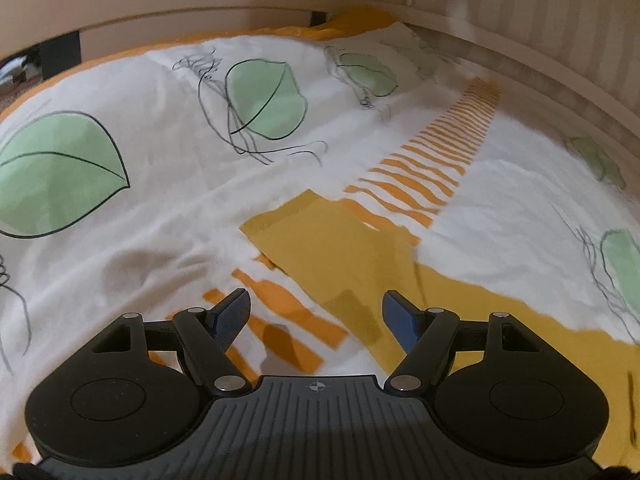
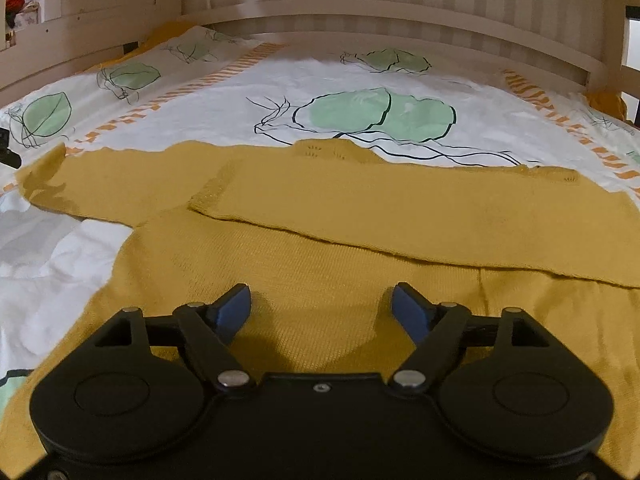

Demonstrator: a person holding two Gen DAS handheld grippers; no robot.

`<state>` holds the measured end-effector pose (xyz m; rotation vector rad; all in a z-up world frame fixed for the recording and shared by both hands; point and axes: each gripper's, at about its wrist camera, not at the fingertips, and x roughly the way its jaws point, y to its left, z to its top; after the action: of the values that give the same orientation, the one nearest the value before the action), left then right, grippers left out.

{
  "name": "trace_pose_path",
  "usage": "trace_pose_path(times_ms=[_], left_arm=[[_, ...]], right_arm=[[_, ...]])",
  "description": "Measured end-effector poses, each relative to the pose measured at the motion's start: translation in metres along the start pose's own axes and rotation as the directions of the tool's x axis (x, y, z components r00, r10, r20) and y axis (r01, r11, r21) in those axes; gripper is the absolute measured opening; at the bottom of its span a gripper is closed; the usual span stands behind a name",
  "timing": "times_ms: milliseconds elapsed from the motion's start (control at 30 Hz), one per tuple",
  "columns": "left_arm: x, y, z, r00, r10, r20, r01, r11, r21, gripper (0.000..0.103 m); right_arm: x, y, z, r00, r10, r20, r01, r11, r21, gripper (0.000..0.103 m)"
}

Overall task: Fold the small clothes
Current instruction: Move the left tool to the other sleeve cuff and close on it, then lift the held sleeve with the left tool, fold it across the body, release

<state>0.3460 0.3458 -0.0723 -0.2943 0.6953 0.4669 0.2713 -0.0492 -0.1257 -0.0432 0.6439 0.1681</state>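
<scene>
A mustard-yellow knitted sweater (image 2: 360, 240) lies flat on the bed, its fine ribbed weave plain to see, with a small pattern of holes worked near the neckline. One sleeve (image 2: 420, 208) is folded across the body in a long, straight band; the other sleeve (image 2: 80, 188) stretches out to the left, its cuff (image 1: 288, 216) a neat squared end. Beneath it lies a white cotton duvet cover (image 2: 280, 92), slightly crumpled, printed with pale green leaves outlined in black and strips of orange dashes. A pale wooden bed frame (image 2: 400, 12) with upright slats curves round the far side.

The right gripper (image 2: 322, 308) hangs low over the sweater's body, jaws wide apart with nothing between them, the knit just under the blue pads. The left gripper (image 1: 316, 316) hovers above the outstretched sleeve near its cuff, jaws likewise wide and empty, half over yellow knit, half over the orange-striped cover.
</scene>
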Motion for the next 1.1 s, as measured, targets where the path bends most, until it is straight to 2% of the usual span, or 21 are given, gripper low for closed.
trace_pose_path(times_ms=[200, 500, 533, 567, 600, 633, 700, 767, 933, 1100], left_arm=[[0.033, 0.016, 0.010, 0.998, -0.018, -0.060, 0.012, 0.996, -0.088, 0.072], [0.061, 0.018, 0.020, 0.997, -0.030, -0.068, 0.023, 0.994, -0.103, 0.072], [0.062, 0.018, 0.021, 0.997, -0.038, -0.061, 0.031, 0.994, -0.106, 0.069], [0.062, 0.019, 0.021, 0.997, -0.052, -0.047, 0.047, 0.993, -0.108, 0.045], [0.062, 0.019, 0.021, 0.996, -0.077, -0.036, 0.073, 0.991, -0.108, 0.013], [0.062, 0.021, 0.021, 0.993, -0.111, -0.030, 0.107, 0.986, -0.126, 0.007], [0.058, 0.022, 0.022, 0.992, -0.124, -0.009, 0.120, 0.976, -0.184, 0.007], [0.047, 0.020, 0.024, 0.992, -0.125, 0.019, 0.126, 0.972, -0.200, 0.006], [0.005, -0.006, 0.040, 0.984, -0.160, 0.076, 0.167, 0.981, -0.095, 0.006], [-0.051, -0.046, 0.059, 0.959, -0.245, 0.142, 0.246, 0.969, 0.004, 0.006]], right_arm=[[0.000, 0.000, -0.001, 1.000, 0.001, 0.001, -0.001, 1.000, 0.001, 0.082], [0.002, 0.002, 0.000, 1.000, 0.001, 0.002, -0.001, 1.000, 0.002, 0.084], [0.002, 0.002, 0.000, 1.000, 0.001, 0.002, -0.001, 1.000, 0.002, 0.084], [0.002, 0.002, 0.000, 1.000, 0.000, 0.002, 0.000, 1.000, 0.002, 0.084], [0.002, 0.002, 0.000, 1.000, 0.000, 0.002, 0.000, 1.000, 0.001, 0.084], [0.003, 0.002, 0.000, 1.000, 0.000, 0.002, 0.000, 1.000, 0.001, 0.084], [0.003, 0.002, 0.000, 1.000, 0.000, 0.002, 0.000, 1.000, 0.001, 0.084], [0.003, 0.002, 0.000, 1.000, 0.000, 0.002, 0.000, 1.000, 0.002, 0.084], [0.003, 0.003, 0.000, 1.000, 0.002, 0.002, -0.002, 1.000, 0.003, 0.084], [0.004, 0.002, 0.001, 1.000, 0.009, 0.001, -0.009, 1.000, 0.010, 0.084]])
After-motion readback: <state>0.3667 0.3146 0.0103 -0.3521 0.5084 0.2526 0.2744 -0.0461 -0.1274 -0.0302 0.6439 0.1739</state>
